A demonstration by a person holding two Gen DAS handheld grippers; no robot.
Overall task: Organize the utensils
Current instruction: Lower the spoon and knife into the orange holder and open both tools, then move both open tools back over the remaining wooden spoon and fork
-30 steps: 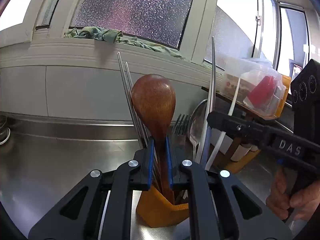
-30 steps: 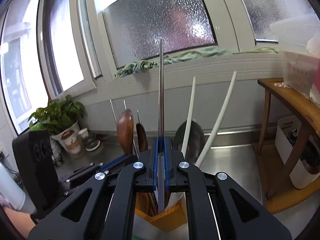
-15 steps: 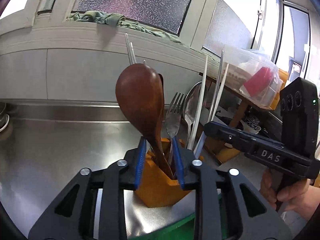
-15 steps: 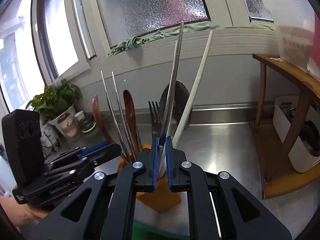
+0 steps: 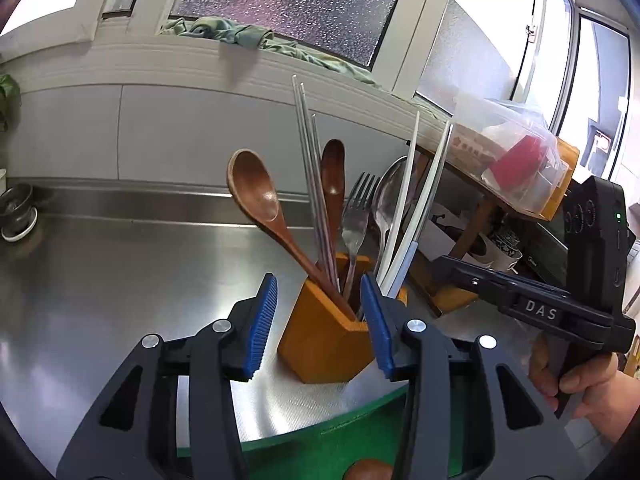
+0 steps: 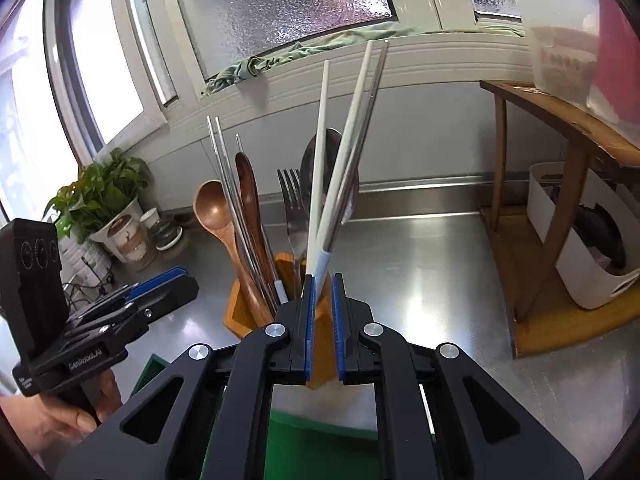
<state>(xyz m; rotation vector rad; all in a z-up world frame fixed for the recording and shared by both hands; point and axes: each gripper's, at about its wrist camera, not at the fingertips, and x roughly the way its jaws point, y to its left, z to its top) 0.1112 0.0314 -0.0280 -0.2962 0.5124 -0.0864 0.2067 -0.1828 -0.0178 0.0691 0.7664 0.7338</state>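
left gripper (image 5: 318, 322) (just opening) frames the utensil holder (image 5: 324, 340) beyond it.

Left gripper (image 5: 318, 320) parted, right gripper (image 6: 322, 328) near-closed.

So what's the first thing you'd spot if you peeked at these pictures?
Probably the orange wooden holder in the middle of the shiny steel counter, stuffed with utensils sticking up. A big brown wooden spoon leans out to its left, and two long white chopsticks poke up highest on its right side. Behind it all, a crumpled green cloth lies on the window ledge.
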